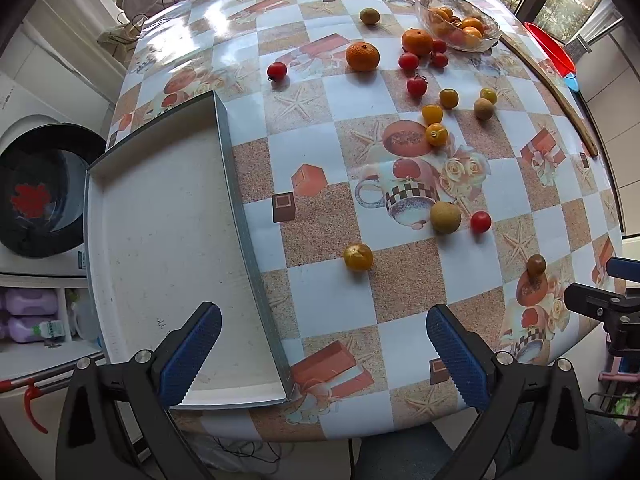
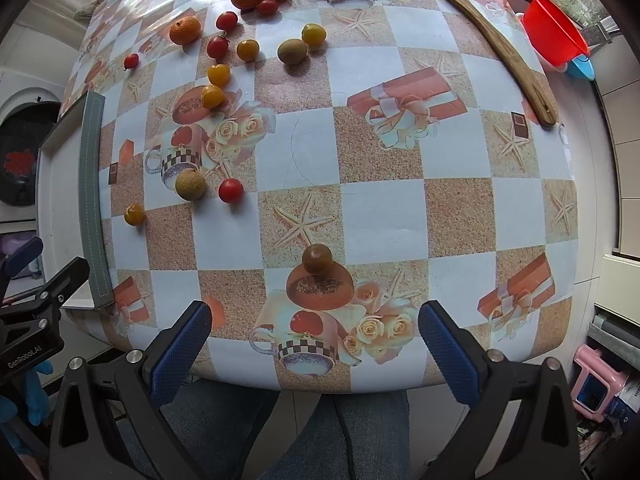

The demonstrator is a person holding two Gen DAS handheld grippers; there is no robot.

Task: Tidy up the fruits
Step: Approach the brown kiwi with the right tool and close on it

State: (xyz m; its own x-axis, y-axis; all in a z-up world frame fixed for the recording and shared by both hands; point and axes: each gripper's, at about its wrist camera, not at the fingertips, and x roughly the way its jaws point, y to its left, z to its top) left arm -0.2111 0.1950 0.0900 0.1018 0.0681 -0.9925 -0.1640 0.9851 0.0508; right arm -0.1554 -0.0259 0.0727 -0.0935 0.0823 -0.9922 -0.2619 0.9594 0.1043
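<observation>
Many small fruits lie loose on the patterned table: red cherry tomatoes, yellow tomatoes, brown round fruits and tangerines. A dark brownish tomato lies nearest the right gripper, which is open and empty over the table's near edge. A white tray with a grey rim sits empty at the left. My left gripper is open and empty, straddling the tray's right rim. A glass bowl at the far side holds several oranges.
A long wooden stick lies along the table's right edge. A red funnel and a blue item stand beyond it. A washing machine stands left of the table. The person's legs show below the near edge.
</observation>
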